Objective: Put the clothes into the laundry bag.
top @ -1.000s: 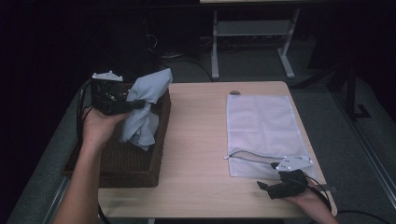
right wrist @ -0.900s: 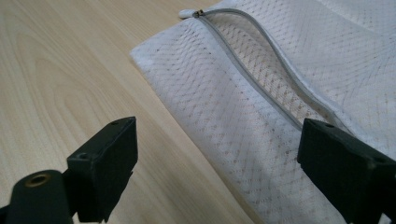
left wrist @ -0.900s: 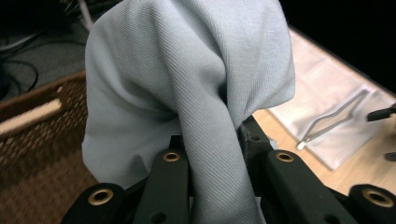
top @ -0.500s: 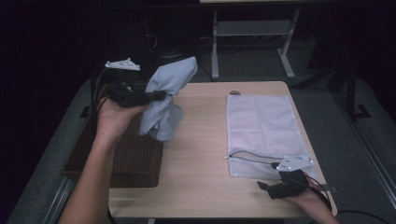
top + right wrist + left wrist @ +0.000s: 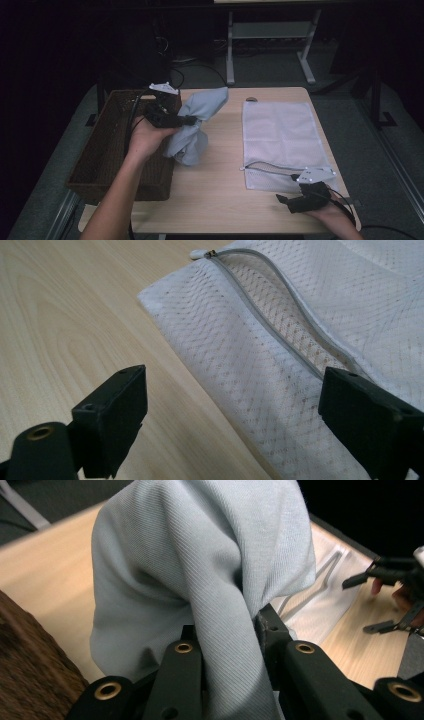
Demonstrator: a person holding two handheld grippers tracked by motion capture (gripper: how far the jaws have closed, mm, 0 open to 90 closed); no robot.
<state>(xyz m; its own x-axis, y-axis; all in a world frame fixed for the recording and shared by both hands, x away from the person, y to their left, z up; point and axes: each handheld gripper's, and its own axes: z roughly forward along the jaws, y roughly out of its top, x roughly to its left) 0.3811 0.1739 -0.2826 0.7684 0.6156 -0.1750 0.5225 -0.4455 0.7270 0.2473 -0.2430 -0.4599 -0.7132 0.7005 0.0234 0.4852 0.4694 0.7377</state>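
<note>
dim room, table lit from above; soft shadows, slight blur.

A lab-style recording room, by the look of it: a plain light-wood desk (image 5: 215,200) stands alone on grey carpet (image 5: 350,110), and the surroundings fall away into darkness. Behind it sits the white metal frame of another stand (image 5: 270,35), with loose cables (image 5: 175,65) trailing across the floor. Nothing domestic about the room itself, bare and functional.

A dark woven basket (image 5: 95,165) stands on the left part of the wooden table (image 5: 220,185).
</note>
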